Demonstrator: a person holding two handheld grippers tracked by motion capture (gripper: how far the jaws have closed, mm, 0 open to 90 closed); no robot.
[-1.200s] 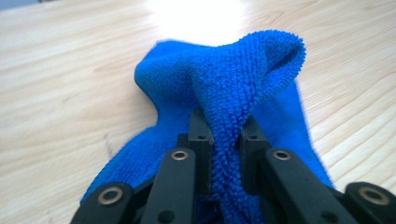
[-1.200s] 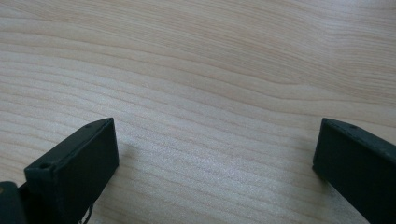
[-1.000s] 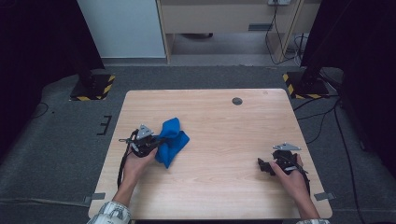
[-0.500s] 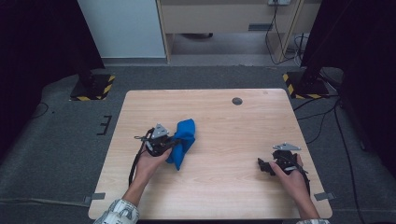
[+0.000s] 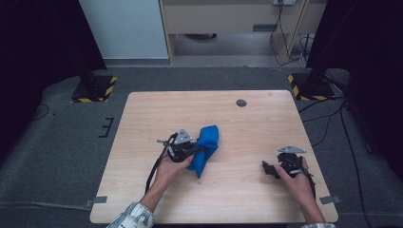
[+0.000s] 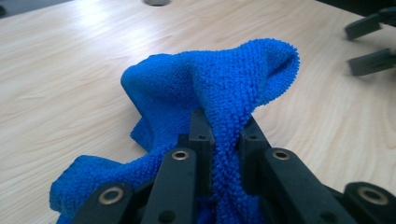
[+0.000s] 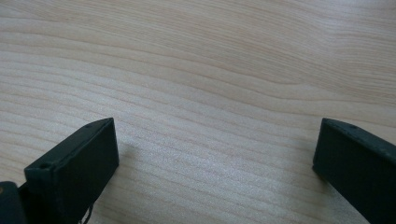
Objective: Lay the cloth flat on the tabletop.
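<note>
a: where's the blue microfibre cloth (image 5: 204, 148) right now?

b: on the wooden table (image 5: 237, 128), a bit left of the middle. it's bunched up, one end lifted and the rest trailing down toward the person's side.

a: and the left gripper (image 5: 195, 151)?

b: its jaws are pinched tight on a fold of the cloth. in the left gripper view the blue pile is squeezed into a narrow strip between the two black jaws (image 6: 223, 140), and a rounded hump of cloth (image 6: 219, 84) stands up just past the tips. more of it spills out to the lower left onto the wood.

a: is the cloth off the table?

b: the gripped fold is raised; the lower part looks to be resting on the tabletop, though i can't tell exactly how much of it touches.

a: the right gripper (image 5: 272, 167)?

b: near the right edge of the table, well apart from the cloth, held in the person's right hand (image 5: 297, 183). its jaws stand wide apart with nothing between them; the right gripper view has bare wood grain (image 7: 210, 93) between the two tips (image 7: 215, 149).

a: anything else on the table?

b: a small dark round grommet (image 5: 241, 102) near the far edge.
</note>
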